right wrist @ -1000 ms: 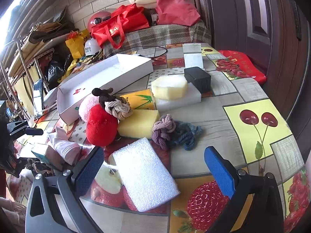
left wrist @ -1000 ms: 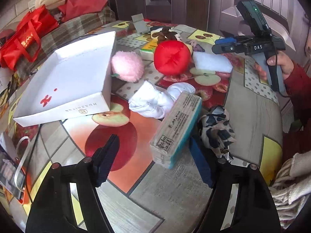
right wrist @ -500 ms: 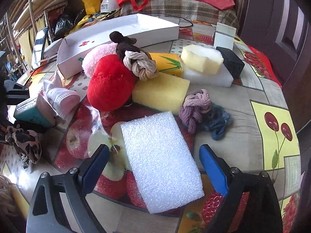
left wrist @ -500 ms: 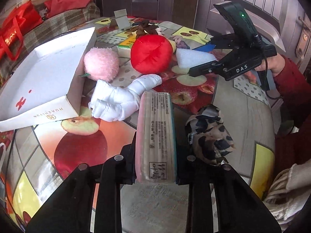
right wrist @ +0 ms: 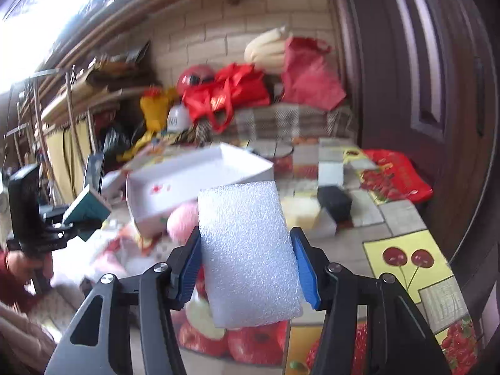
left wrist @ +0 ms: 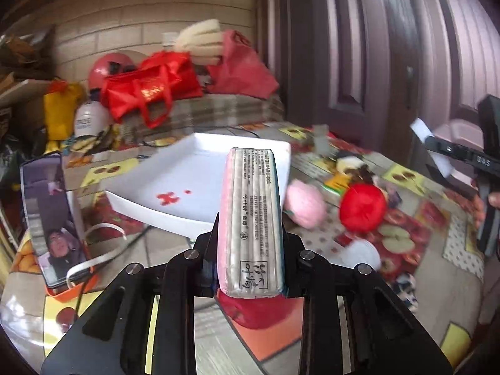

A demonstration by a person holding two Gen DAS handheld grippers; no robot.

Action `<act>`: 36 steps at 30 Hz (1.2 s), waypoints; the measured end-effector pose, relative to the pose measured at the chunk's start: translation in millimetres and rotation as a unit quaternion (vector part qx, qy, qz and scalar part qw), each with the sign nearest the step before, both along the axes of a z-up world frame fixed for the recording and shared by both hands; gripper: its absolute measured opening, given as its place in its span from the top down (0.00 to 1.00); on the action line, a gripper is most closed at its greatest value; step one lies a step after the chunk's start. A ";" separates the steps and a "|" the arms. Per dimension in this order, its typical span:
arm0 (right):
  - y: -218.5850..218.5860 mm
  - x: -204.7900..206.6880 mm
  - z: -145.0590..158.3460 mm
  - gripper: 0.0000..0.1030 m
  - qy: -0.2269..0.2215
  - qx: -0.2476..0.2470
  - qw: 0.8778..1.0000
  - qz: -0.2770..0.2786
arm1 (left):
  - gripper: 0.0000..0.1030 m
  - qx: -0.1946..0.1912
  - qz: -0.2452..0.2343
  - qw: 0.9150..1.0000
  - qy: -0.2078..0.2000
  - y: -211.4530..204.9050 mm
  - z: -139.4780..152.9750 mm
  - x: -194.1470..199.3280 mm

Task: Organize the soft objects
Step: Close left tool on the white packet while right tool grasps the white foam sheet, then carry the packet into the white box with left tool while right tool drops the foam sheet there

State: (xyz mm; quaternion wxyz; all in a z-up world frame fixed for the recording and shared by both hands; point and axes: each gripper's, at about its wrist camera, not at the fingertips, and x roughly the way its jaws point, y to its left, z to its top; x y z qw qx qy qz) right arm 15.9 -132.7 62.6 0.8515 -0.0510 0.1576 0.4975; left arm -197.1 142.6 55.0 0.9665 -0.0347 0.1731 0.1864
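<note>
Two hand-held tongs lift soft goods over a fruit-patterned table (right wrist: 403, 215). In the left wrist view, the left tongs (left wrist: 250, 259) are clamped tight on a wrapped pack of tissues (left wrist: 250, 218), which stands on edge between the black jaws and juts straight ahead of them, clear of the tabletop. In the right wrist view, the right tongs (right wrist: 247, 262) have a white foam block (right wrist: 250, 250) between their blue pads (right wrist: 304, 265); the jaws are closing in, both pads meet the block's sides, and it rides above the table.

Just beyond the tip of the tissue pack sits a shallow white box (left wrist: 175, 184), open side up, with a small red mark on its floor. To the right of the left tongs and a little farther off lie a pink pompom (left wrist: 304, 203) and a red plush ball (left wrist: 362, 207), near each other on the cloth. Low on the right, close to the left tongs, is a white bundle (left wrist: 362, 251), possibly a sock; blur makes it hard to say.

Past the foam block, on its right, a black box (right wrist: 334, 203) rests beside a pale yellow sponge (right wrist: 300, 212). Farthest from both tongs, red bags (right wrist: 225, 97) are heaped against a brick wall.
</note>
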 end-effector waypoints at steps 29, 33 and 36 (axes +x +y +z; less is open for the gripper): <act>151.0 -18.2 -15.4 0.47 -0.067 0.024 0.997 0.009 | 0.75 -0.006 0.138 0.990 -0.020 73.3 2.5 76.1; 171.9 -15.6 -14.8 0.47 -0.055 0.028 0.998 0.013 | 0.75 -0.025 0.144 0.989 -0.009 88.1 0.4 88.0; 185.5 -14.7 -15.1 0.47 -0.044 0.029 0.999 0.015 | 0.75 -0.037 0.147 0.988 0.002 97.1 -1.2 97.7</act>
